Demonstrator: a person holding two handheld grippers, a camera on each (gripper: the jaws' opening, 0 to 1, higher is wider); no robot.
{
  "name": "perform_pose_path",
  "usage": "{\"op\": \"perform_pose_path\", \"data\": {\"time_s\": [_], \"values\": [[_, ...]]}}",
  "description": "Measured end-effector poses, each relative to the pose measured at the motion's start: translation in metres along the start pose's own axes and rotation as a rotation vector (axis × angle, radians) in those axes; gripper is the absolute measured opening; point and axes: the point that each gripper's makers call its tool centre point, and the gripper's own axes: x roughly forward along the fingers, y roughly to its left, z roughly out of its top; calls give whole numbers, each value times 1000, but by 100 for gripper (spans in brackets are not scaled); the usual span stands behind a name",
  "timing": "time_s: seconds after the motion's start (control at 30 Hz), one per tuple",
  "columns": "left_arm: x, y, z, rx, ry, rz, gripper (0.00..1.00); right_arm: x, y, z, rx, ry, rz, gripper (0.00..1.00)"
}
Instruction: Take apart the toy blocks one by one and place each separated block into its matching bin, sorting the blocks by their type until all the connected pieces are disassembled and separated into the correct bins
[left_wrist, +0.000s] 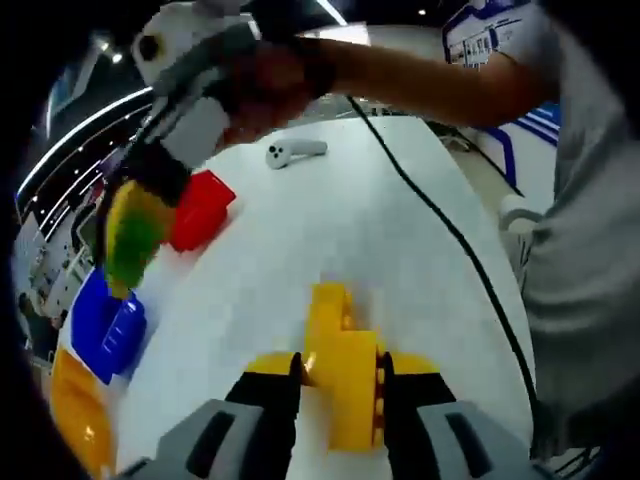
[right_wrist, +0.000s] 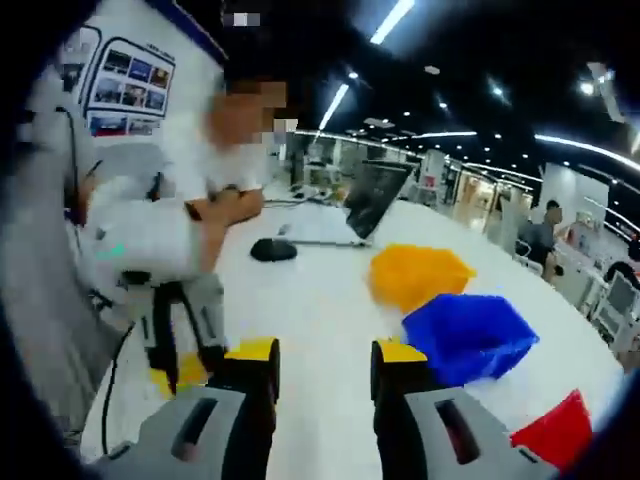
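In the left gripper view, the left gripper (left_wrist: 340, 385) is clamped on a yellow block (left_wrist: 340, 375), which stands between its jaws just above the white table (left_wrist: 330, 220). The right gripper (left_wrist: 160, 170) comes in at the upper left of that view, over the row of bins, with a green and yellow shape (left_wrist: 132, 235) just under its tip; blur makes it impossible to tell whether that shape is a block or a bin.

In the right gripper view, the right gripper's (right_wrist: 322, 365) jaws stand apart with nothing between them, and the yellow bin (right_wrist: 418, 272), blue bin (right_wrist: 470, 335) and red bin (right_wrist: 548, 435) lie ahead to the right. The left gripper (right_wrist: 185, 330) shows at the lower left with yellow at its tip.

The step in hand looks like sorting a separated piece. Next, the yellow block likely needs carrying left to the yellow bin (left_wrist: 80, 410) and releasing over its opening.
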Motion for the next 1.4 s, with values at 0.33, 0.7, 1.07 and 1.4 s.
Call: {"op": "perform_pose_path", "data": {"time_s": [0.33, 0.7, 1.07, 1.4], "values": [[2, -6, 2, 14, -6, -27, 34, 17, 66, -63, -64, 119, 3, 23], [-14, -8, -2, -39, -77, 26, 46, 10, 65, -73, -26, 170, -12, 19], [-16, -7, -10, -140, -59, 1, 23, 7, 70, -72, 1, 152, -3, 19], [-14, -6, -6, 195, -5, 151, 18, -5, 46, -80, 492, 121, -97, 18]]}}
